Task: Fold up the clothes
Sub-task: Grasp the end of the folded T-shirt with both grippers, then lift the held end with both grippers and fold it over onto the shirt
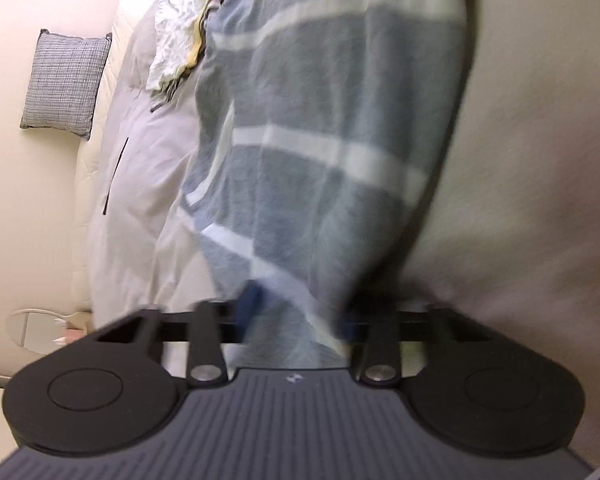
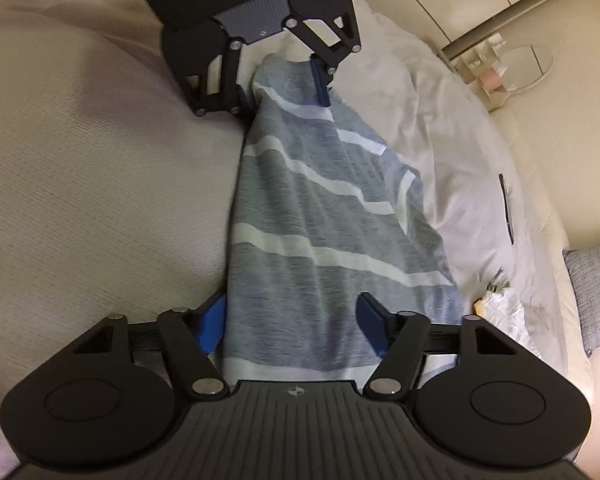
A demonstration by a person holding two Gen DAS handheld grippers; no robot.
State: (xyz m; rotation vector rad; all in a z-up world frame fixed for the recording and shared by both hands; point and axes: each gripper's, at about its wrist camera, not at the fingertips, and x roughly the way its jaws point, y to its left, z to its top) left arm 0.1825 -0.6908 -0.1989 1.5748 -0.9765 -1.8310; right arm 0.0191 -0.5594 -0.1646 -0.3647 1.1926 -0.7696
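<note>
A grey-blue garment with white stripes (image 2: 312, 216) is stretched between my two grippers above the bed; it also fills the left wrist view (image 1: 320, 120). My left gripper (image 1: 296, 312) has its blue fingers wide apart with the garment's end bunched between them; it shows from outside in the right wrist view (image 2: 288, 92). My right gripper (image 2: 292, 324) has its blue fingers (image 2: 212, 320) spread, with the garment's other end lying between them over the gripper body.
A white duvet (image 2: 440, 140) covers the bed. Crumpled light clothes (image 1: 184, 28) lie on it. A grey checked pillow (image 1: 66, 82) is beyond the bed. A round mirror (image 2: 528, 68) stands by a cabinet. A beige cover (image 2: 80, 160) lies to the left.
</note>
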